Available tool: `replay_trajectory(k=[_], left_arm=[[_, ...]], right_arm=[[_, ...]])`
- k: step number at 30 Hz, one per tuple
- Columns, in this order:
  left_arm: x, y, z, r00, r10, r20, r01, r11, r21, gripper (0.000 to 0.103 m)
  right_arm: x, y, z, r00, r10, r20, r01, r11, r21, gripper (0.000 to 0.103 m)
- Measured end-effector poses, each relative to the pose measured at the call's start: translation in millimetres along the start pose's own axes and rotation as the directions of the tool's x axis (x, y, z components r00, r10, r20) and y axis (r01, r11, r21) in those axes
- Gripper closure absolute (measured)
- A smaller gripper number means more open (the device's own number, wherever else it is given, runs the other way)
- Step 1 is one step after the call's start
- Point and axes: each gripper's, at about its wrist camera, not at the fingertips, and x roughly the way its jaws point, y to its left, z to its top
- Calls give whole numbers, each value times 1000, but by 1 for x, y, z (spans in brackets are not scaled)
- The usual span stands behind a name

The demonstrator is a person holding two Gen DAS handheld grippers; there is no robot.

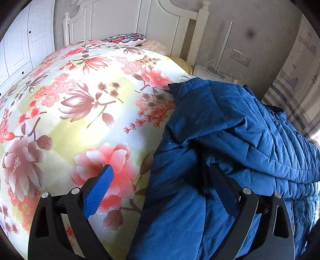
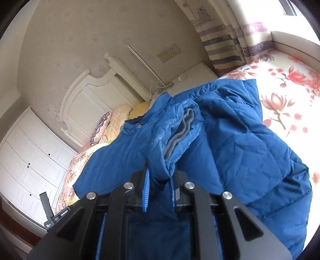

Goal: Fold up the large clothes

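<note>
A large blue quilted jacket [image 1: 230,144] lies on a floral bedspread [image 1: 80,104], on its right side in the left wrist view. My left gripper [image 1: 158,170] is open: its left blue finger pad [image 1: 98,192] is over the bedspread and its right finger is over the jacket's edge. In the right wrist view the jacket [image 2: 230,144] is lifted and bunched, with a sleeve cuff and grey lining [image 2: 178,134] in front. My right gripper [image 2: 160,180] is shut on a fold of the jacket near that cuff.
A white headboard [image 1: 128,18] and patterned pillows [image 1: 128,38] stand at the bed's far end. A white wardrobe [image 2: 30,160] is left of the bed. A nightstand [image 2: 192,78] with cables and a striped curtain [image 2: 224,40] stand by the wall.
</note>
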Motion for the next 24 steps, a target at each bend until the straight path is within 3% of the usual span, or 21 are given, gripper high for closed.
replay_trajectory(k=[6, 10, 13, 15, 16, 19, 22, 24], left_arm=[[1, -1, 0, 1000, 0, -3, 0, 1000, -1, 8], [2, 1, 0, 1000, -3, -8, 3, 1000, -9, 7], [2, 1, -1, 1000, -3, -8, 3, 1000, -9, 7], [3, 2, -1, 1000, -4, -10, 4, 1000, -10, 7], [2, 2, -2, 1000, -6, -10, 6, 1000, -11, 7], [2, 2, -1, 1000, -8, -12, 8, 1000, -14, 7], [2, 2, -1, 1000, -5, -10, 5, 1000, -12, 7], [2, 2, -1, 1000, -3, -10, 3, 1000, -11, 7]], right_arm=[[-39, 17, -8, 998, 40, 57, -37, 998, -41, 87], [-26, 1, -20, 995, -95, -38, 94, 995, -14, 85], [-29, -8, -28, 991, -109, -73, 112, 993, 33, 75], [-39, -3, -27, 987, -157, -46, 158, 987, 31, 68], [-47, 3, -24, 980, -200, -7, 200, 980, 19, 59], [-57, 36, -10, 959, -259, 113, 271, 956, -110, 57], [-37, 72, 2, 948, -276, 157, 311, 906, -288, 55], [-11, 85, 5, 941, -311, 134, 338, 860, -382, 52]])
